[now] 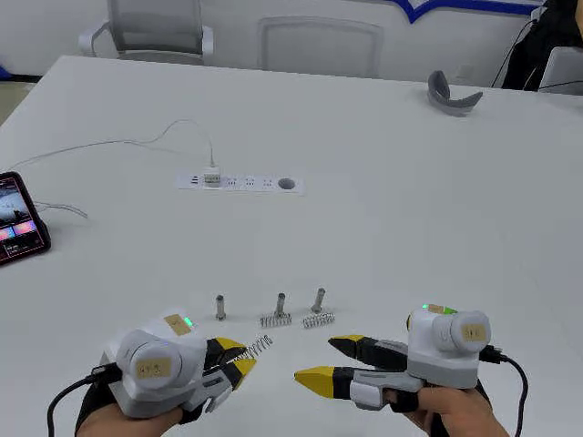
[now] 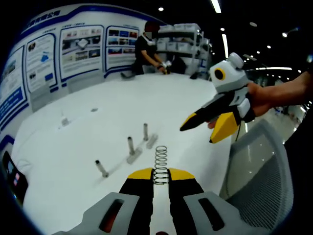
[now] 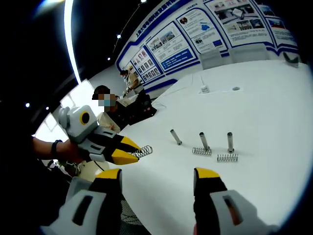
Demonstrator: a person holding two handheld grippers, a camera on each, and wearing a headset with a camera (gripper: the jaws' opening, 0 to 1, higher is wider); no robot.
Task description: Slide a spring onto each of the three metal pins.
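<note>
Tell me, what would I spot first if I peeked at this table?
Probably the yellow-tipped left gripper at the bottom left, pinching a little spring that sticks out toward the middle. Facing it is the right gripper, jaws open and empty. Just beyond them three metal pins stand in a row on the white table, with two more springs lying by the middle and right pins.

head view bright, even, sharp; gripper views – fisheye-warped, dim bkgd

Colours: white worktop (image 1: 392, 228).
The left hand-held gripper (image 1: 244, 357) and right hand-held gripper (image 1: 314, 357) have pale grey bodies and black jaws tipped yellow; each spring (image 1: 275, 320) and pin (image 1: 281, 304) is silver-grey.
</note>
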